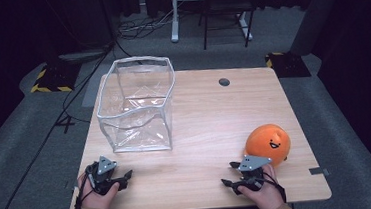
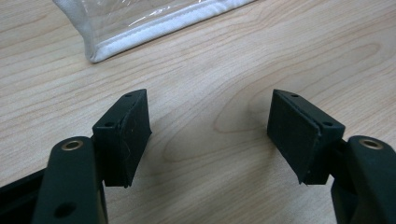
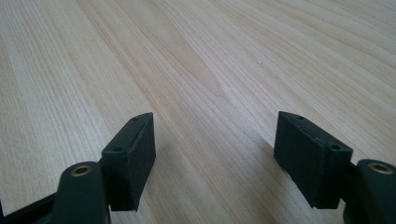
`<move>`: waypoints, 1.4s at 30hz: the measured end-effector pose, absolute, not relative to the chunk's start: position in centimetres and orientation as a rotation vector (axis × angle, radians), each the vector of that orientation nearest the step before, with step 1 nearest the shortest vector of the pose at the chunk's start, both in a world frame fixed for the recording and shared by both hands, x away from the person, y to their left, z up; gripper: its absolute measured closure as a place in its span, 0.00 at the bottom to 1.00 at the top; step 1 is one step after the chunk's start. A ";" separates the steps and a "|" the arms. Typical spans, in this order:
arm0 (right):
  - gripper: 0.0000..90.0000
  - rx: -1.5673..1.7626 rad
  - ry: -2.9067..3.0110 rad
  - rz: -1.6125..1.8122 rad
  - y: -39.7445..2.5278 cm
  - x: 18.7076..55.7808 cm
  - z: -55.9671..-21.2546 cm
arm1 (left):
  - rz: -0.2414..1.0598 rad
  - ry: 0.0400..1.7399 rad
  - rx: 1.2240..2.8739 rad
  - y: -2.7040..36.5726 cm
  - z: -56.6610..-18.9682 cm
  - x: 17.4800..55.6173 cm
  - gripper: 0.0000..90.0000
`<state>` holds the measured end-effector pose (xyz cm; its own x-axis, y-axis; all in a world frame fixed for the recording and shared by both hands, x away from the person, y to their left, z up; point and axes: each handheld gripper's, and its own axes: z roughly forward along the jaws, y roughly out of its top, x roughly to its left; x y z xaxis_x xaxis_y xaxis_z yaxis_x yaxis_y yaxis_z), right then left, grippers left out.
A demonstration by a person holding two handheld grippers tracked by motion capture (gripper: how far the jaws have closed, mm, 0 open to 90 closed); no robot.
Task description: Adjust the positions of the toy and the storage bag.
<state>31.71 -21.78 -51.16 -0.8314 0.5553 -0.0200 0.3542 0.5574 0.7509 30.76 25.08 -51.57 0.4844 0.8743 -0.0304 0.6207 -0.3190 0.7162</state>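
**Both claws wide and empty at the near edge**

Left claw of mine sits at the near left corner of the light wooden table, gripped in my left hand, its two black jaws spread wide with nothing between them. Through the left gripper view the claw has bare wood grain in its gap, and the white-trimmed bottom corner of the clear plastic zip-edged pouch lies just beyond the jaw tips, apart from them.

From the high view that clear plastic pouch stands upright and open-topped on the left half of the table, just beyond my left claw, its walls crumpled and see-through.

My right claw rests near the table's near edge on the right side, held in my right hand, jaws pointing left. In the right gripper view the claw is opened just as wide, holding nothing, with only wood under it.

A round orange plush toy with a smiling face sits on the table just to the far right of my right hand, close beside the grey three-cornered plate; I cannot tell whether they touch.

A small dark round grommet hole marks the table's far side.
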 end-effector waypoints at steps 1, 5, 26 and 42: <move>0.33 0.764 2.538 1.142 -21.8 31.7 -51.2 | 0.484 1.230 2.055 25.1 -51.6 30.7 0.34; 0.35 0.761 2.546 1.125 -21.6 31.9 -51.0 | 0.466 1.222 2.048 25.1 -51.5 30.6 0.37; 0.65 0.634 2.596 1.264 -16.4 35.7 -44.7 | 0.496 1.247 1.977 26.7 -50.5 27.4 0.39; 0.75 0.585 2.588 1.234 -10.4 40.6 -43.5 | 0.553 1.319 1.933 27.6 -50.7 28.3 0.41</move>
<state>40.63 -10.35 -43.53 -0.8980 0.4394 -0.0224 0.2593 0.5698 0.7798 28.32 27.61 -50.71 0.3842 0.9221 -0.0467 0.6128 -0.2168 0.7599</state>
